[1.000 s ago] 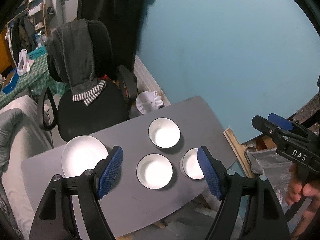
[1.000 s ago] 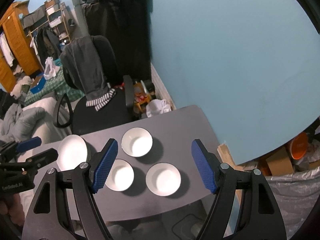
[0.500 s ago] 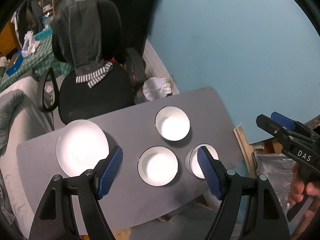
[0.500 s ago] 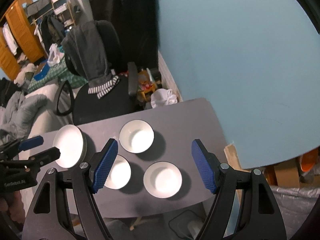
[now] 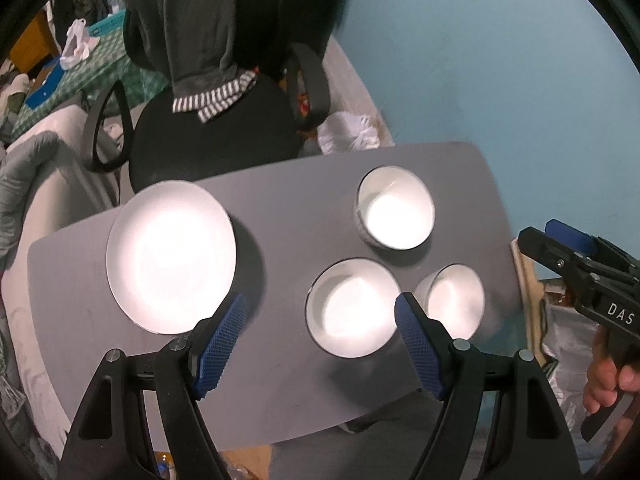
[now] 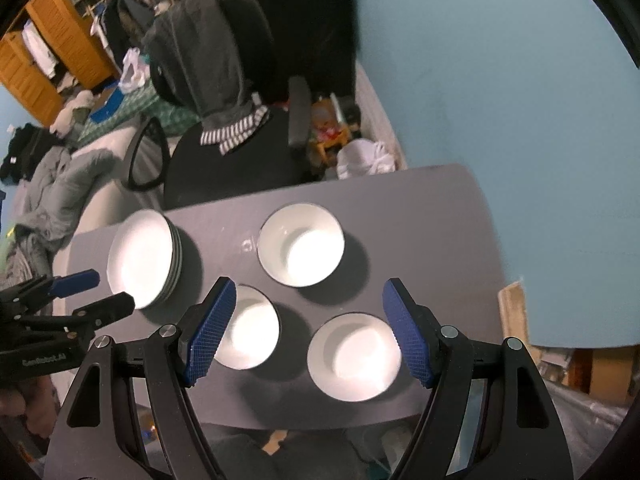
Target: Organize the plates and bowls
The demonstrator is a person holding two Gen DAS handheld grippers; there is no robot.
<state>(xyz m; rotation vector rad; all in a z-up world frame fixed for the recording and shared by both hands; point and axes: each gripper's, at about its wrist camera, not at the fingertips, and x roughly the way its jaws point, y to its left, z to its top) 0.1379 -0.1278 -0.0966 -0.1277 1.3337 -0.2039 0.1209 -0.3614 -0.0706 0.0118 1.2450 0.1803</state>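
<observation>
A grey table (image 5: 300, 208) carries a stack of white plates (image 5: 172, 256) at its left and three white bowls in a triangle at its right. My left gripper (image 5: 320, 304) hangs open above the table, over the near middle bowl (image 5: 352, 308), holding nothing. Beside that bowl is the right bowl (image 5: 452, 300), and the far bowl (image 5: 396, 214) sits behind them. In the right wrist view, my right gripper (image 6: 308, 286) is open and empty above the bowls, with the near right bowl (image 6: 352, 356) under its right finger. The plate stack (image 6: 140, 258) lies beside the left gripper (image 6: 110, 290).
A black office chair (image 5: 208, 148) draped with a grey garment stands behind the table. A blue wall (image 5: 500, 80) rises at the right. A white bag (image 5: 348, 136) lies on the floor by the wall. Bedding (image 6: 60, 184) is at the left, cardboard (image 6: 512, 304) off the right edge.
Both grippers have come down toward the table and tilted more steeply, so plates and bowls look larger. Their jaws stayed equally wide. No dish has moved.
</observation>
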